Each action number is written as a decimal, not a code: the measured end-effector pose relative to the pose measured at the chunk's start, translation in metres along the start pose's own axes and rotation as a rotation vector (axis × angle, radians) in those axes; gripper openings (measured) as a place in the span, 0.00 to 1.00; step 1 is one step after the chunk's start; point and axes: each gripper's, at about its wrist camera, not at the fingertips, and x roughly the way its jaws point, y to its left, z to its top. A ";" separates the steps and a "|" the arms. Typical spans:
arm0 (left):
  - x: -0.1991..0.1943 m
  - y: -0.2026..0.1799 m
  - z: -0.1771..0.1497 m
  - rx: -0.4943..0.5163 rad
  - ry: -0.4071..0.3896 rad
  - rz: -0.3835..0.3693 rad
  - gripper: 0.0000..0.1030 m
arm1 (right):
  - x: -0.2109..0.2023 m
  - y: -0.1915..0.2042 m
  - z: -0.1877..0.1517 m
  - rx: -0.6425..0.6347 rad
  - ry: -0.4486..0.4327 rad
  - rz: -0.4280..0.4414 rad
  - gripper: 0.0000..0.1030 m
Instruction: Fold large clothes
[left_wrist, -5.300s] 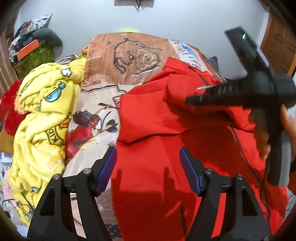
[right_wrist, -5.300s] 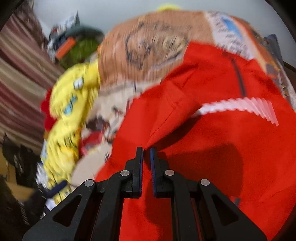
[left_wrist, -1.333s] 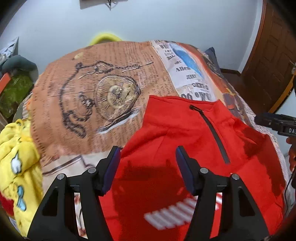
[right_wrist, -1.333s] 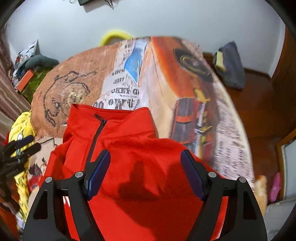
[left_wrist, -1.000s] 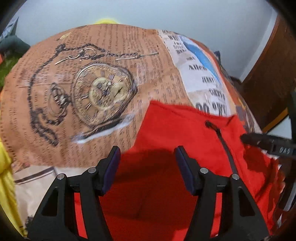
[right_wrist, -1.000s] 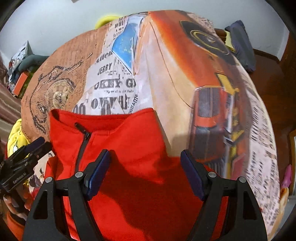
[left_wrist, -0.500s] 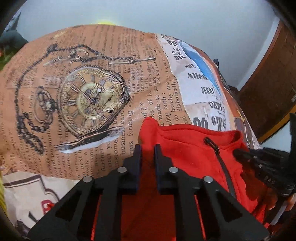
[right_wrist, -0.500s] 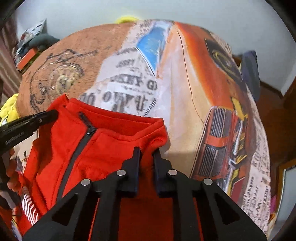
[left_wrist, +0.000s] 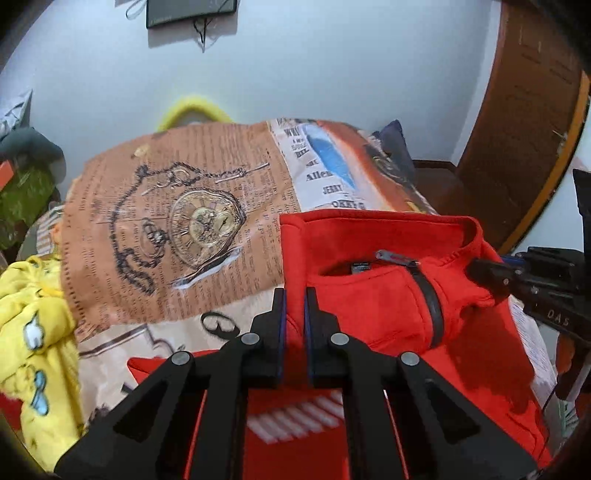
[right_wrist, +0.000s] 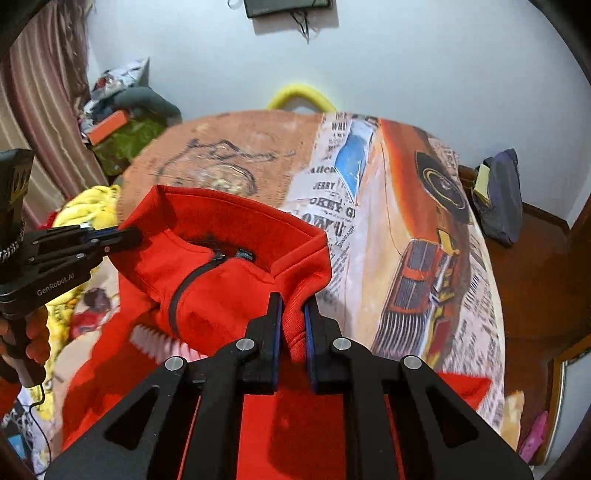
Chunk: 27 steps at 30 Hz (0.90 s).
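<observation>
A red zip-neck sweatshirt with a black zipper and white chest stripes lies on a bed; it also shows in the right wrist view. My left gripper is shut on the left side of its collar. My right gripper is shut on the right side of the collar. Both hold the collar end lifted off the bedspread, and the collar gapes open between them. Each gripper shows from the side in the other's view, the right and the left. The sweatshirt's lower part hangs below, hidden by the grippers.
The bed has a printed bedspread with a pocket watch, newsprint and an orange car. A yellow blanket lies bunched at the left. A dark bag sits on the wooden floor at the right. A wooden door stands right.
Both grippers closed on the collar's two sides about half a second ago. Since then they have lifted it off the bed and drawn it back, so the collar now hangs open between them.
</observation>
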 end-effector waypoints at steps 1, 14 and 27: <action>-0.009 -0.002 -0.005 0.003 -0.012 0.002 0.07 | -0.009 0.003 -0.004 0.000 -0.011 0.000 0.09; -0.077 -0.027 -0.113 0.019 0.036 -0.079 0.07 | -0.048 0.030 -0.087 0.021 0.067 0.071 0.09; -0.064 -0.041 -0.193 0.078 0.146 -0.055 0.07 | -0.045 0.047 -0.158 0.016 0.179 0.085 0.10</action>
